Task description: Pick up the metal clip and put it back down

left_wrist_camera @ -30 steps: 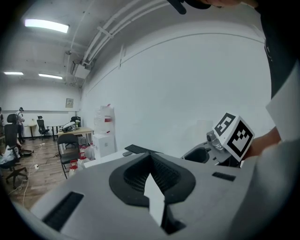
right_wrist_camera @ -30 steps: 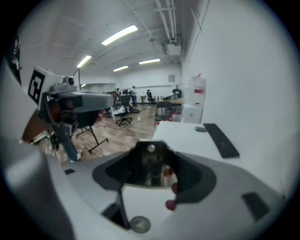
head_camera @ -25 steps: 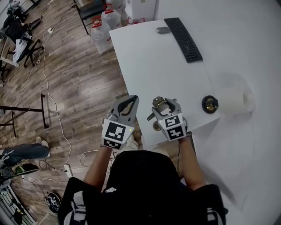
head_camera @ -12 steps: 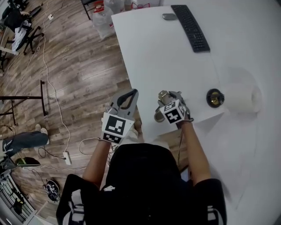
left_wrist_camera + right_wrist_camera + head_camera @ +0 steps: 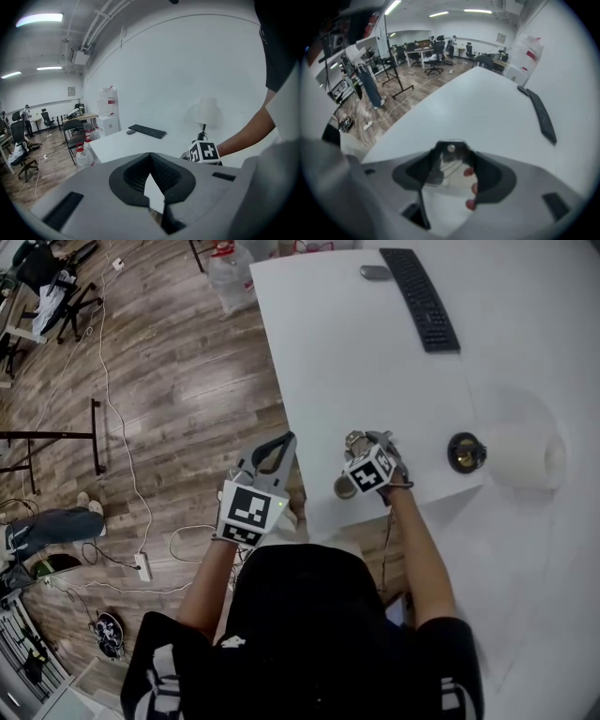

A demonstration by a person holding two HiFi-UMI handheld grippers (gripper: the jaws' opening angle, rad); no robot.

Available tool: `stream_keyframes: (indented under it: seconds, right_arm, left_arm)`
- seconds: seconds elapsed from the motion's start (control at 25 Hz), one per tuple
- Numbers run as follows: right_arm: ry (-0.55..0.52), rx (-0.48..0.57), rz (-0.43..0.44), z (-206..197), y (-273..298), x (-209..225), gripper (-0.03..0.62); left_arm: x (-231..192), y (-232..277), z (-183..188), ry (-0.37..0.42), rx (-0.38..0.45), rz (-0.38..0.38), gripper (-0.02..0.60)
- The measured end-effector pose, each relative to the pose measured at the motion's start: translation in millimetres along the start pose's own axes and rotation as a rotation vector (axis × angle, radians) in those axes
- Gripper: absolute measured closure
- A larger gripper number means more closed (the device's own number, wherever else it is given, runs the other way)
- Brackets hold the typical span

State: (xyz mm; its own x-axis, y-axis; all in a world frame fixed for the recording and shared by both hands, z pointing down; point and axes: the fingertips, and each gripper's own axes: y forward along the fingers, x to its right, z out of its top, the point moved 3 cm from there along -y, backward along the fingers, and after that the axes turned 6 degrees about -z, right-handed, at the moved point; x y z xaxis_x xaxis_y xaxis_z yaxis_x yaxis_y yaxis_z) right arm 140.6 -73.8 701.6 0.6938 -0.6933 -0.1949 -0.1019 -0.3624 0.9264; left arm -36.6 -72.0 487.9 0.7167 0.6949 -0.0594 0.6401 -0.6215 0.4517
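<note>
My right gripper (image 5: pixel 364 441) hovers over the near left part of the white table (image 5: pixel 337 352), shut on the metal clip (image 5: pixel 356 442). In the right gripper view the clip (image 5: pixel 449 157) shows as a small shiny piece with a rivet, pinched between the dark jaws, with the white tabletop beyond it. My left gripper (image 5: pixel 273 451) is held off the table's left edge, above the wooden floor. Its jaws meet at the tips (image 5: pixel 150 155) with nothing between them.
A black keyboard (image 5: pixel 419 298) and a mouse (image 5: pixel 375 272) lie at the table's far side. A black round object (image 5: pixel 465 452) and a white roll (image 5: pixel 525 457) sit right of my right gripper. Water bottles (image 5: pixel 230 273), chairs and cables are on the floor at left.
My right gripper has shifted a little to the right and farther over the table, still holding the clip. The left gripper has hardly moved.
</note>
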Motion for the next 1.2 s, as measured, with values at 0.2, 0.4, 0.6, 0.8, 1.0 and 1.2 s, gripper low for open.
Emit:
stream_keyframes:
  seconds: [0.2,0.4,0.6,0.8,1.0,1.2]
  right_arm:
    - [0.028,-0.012,0.015,-3,8,0,0.309]
    - [0.08,-0.028,0.038,-4,12,0,0.31]
    - [0.094,-0.049,0.051,-5,17,-1,0.31]
    - [0.088,-0.053,0.053,-7,16,-2,0.31]
    - [0.076,-0.046,0.043,-5,14,-1,0.31]
    - [0.104,-0.008,0.042,-3,7,0,0.31]
  left_arm:
    - [-2,2,-2,0.0,-0.007,0.003,0.557]
    - [2,3,-3,-0.002,-0.01,-0.011,0.557]
    - [2,4,-6,0.003,-0.016,-0.014,0.557]
    - [4,3,-5,0.007,-0.018,-0.019,0.557]
    - [2,3,-3,0.014,-0.017,-0.019,0.557]
    - [1,3,1,0.025,-0.007,-0.02,0.557]
